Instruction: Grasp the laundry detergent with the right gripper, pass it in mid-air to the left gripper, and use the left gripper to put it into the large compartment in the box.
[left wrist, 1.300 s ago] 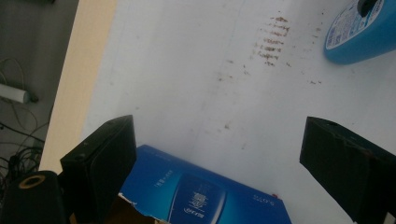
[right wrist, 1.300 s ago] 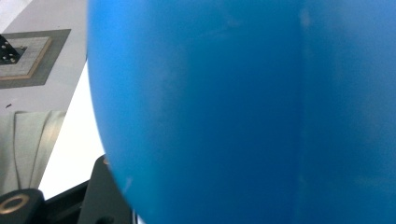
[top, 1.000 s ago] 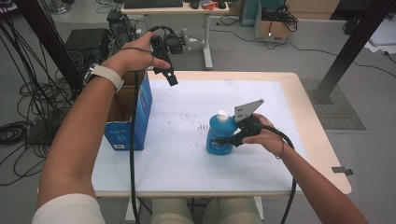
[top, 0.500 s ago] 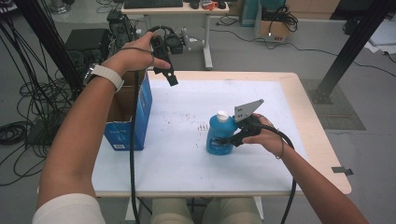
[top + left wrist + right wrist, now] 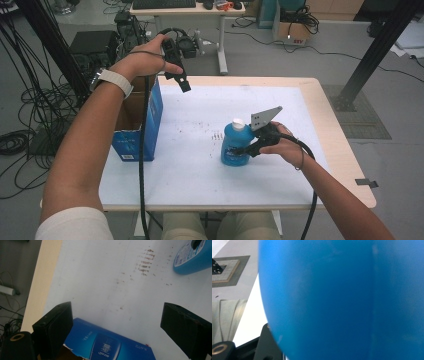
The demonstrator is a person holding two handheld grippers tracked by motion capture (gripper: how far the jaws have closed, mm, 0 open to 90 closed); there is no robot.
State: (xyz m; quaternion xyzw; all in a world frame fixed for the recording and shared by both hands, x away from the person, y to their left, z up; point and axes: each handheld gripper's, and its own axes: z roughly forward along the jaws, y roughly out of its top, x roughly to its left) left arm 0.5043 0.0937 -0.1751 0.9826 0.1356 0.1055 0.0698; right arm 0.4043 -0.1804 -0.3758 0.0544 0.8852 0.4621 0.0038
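Blue bottle [image 5: 235, 147], seemingly white cap [image 5: 238, 123]

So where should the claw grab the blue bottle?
Grab the blue bottle around its wide round body, coming in from the side. It stands upright on the table, so the body faces a sideways reach, while the white cap looks small and narrow. The right claw already sits there, with the body pressed close between its jaws in the right gripper view.

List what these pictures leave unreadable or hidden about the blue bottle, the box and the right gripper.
- Right gripper jaws: in the right gripper view the blue bottle covers them, so their grip cannot be confirmed.
- Bottle label: cut off by the left gripper view's edge, print too small.
- Blue box inside: the person's left forearm hides it in the high view.
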